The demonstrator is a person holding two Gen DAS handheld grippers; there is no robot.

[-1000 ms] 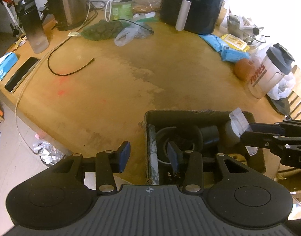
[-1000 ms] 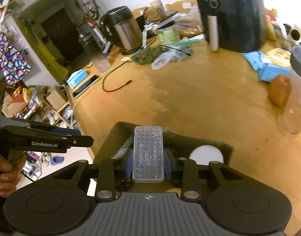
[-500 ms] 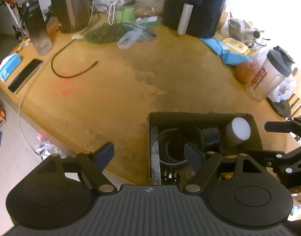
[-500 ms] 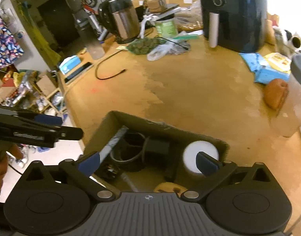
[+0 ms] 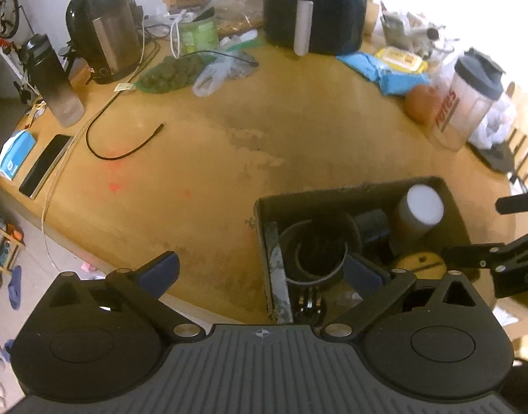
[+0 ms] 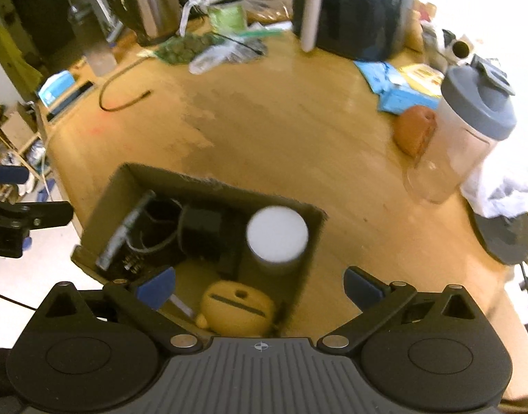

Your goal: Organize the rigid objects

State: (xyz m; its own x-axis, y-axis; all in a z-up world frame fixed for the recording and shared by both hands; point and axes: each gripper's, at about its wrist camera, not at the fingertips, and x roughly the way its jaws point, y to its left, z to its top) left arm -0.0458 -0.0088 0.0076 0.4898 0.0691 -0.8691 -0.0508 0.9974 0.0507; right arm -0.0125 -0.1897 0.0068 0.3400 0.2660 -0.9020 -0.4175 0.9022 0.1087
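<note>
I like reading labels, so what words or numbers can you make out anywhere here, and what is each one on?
Red letters on the shaker bottle: too blurred to be sure, perhaps "ROTES".
"DJ" on the blue pack at the table's left edge.
"LAI" on the left tongs, cut off.
Green tub and yellow pack: print too small to read.

Open tabletop centre, crowded rim and box

The tabletop point(image 5: 264, 131) lies bare across its middle. An air fryer point(image 5: 315, 7) blocks twelve o'clock, a shaker bottle point(image 5: 471, 100) two o'clock, a kettle point(image 5: 101, 31) ten o'clock; the cardboard box point(image 5: 333, 195) at five o'clock is nearly packed.
</note>
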